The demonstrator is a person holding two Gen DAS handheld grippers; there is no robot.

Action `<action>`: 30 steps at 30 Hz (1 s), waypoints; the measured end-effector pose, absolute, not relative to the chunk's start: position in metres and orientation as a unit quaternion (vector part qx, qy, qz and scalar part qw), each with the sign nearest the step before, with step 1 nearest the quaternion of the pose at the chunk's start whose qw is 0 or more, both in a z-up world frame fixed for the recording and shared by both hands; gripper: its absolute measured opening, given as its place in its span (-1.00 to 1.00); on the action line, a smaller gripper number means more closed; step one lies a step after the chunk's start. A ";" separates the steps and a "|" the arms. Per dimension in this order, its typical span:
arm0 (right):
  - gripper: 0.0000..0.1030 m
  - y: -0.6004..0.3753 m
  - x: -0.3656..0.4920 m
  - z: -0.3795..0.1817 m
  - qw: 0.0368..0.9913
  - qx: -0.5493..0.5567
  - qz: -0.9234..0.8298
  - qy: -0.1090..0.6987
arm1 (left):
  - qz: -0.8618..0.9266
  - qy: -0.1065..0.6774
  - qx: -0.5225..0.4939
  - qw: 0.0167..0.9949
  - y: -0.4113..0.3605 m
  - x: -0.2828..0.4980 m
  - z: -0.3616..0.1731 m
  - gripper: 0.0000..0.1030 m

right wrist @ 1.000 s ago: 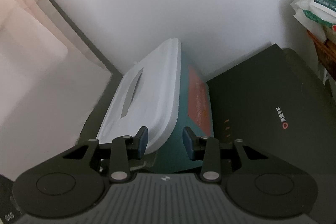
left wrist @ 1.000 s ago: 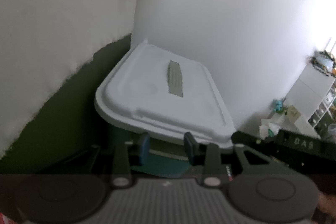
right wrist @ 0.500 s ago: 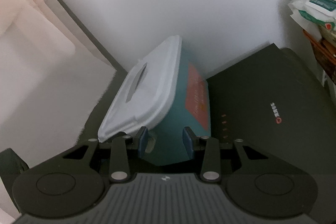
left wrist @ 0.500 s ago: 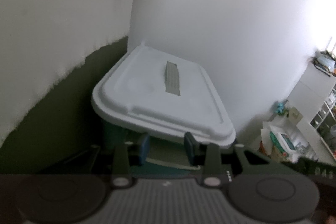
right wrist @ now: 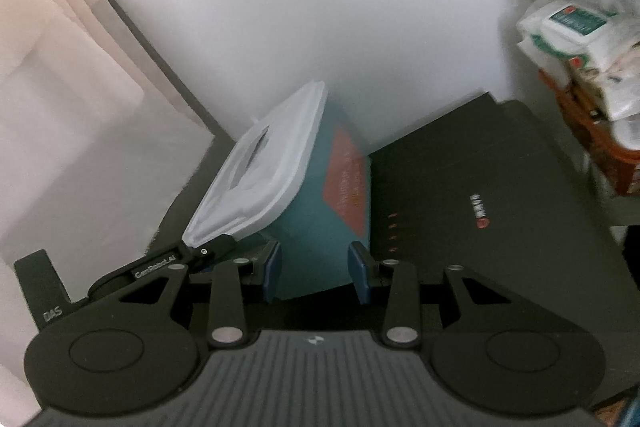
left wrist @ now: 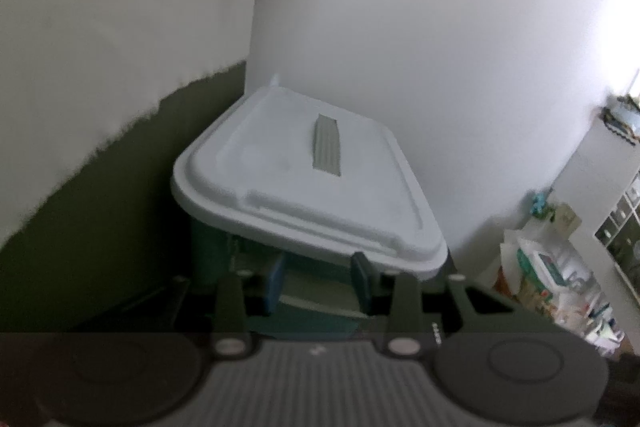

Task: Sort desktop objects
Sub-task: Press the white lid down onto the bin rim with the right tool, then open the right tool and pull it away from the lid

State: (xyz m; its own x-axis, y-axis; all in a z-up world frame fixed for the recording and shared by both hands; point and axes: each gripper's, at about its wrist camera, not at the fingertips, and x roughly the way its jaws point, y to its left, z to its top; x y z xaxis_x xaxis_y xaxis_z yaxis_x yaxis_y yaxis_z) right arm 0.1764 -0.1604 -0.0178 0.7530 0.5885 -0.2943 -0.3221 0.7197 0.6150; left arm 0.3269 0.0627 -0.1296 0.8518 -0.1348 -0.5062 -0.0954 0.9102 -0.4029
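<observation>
We hold a teal box (right wrist: pixel 316 227) with a white lid (left wrist: pixel 304 179) between our two grippers, one at each end of it. The lid has a grey slot (left wrist: pixel 327 151) down its middle and a raised rim; the box side carries an orange-red label (right wrist: pixel 347 183). The box sits at the back of the dark table (left wrist: pixel 92 227), close to the white wall (left wrist: pixel 420 47).

The left gripper (left wrist: pixel 318 281) has its jaws pinching the end of the box under the lid's overhang. The right gripper (right wrist: pixel 314 273) has its jaws clamped on the opposite teal end.

Only the left wrist view shows the lid from above, with its slot and rim, and a white shelf unit (left wrist: pixel 600 187) far to the right. Only the right wrist view shows the label, the black flat device (right wrist: pixel 480 219) with a red logo lying just beside the box, and the packs of wipes (right wrist: pixel 568 23) beyond it.

The box has the wall behind it and the device alongside it. To the other side, a bare strip of table runs to a pale curtain (right wrist: pixel 60 67).
</observation>
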 end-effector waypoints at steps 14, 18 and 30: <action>0.19 -0.205 0.113 0.002 0.926 0.206 0.239 0.206 | -0.048 0.266 -0.168 0.948 -0.004 0.238 -0.045 -0.24; 0.33 -0.219 0.097 0.004 0.931 0.201 0.233 0.197 | -0.045 0.259 -0.167 0.950 -0.011 0.206 -0.014 -0.23; 0.66 -0.239 0.047 -0.004 0.952 0.153 0.207 0.164 | -0.054 0.278 -0.137 0.949 -0.033 0.125 0.057 -0.11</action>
State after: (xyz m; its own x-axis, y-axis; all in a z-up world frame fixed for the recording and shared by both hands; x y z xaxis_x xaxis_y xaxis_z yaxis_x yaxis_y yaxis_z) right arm 0.0468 -0.2393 -0.0038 0.8604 0.4449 -0.2487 -0.3449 0.8674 0.3588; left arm 0.1252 -0.0327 0.0569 0.8395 -0.1789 -0.5130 0.0263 0.9565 -0.2905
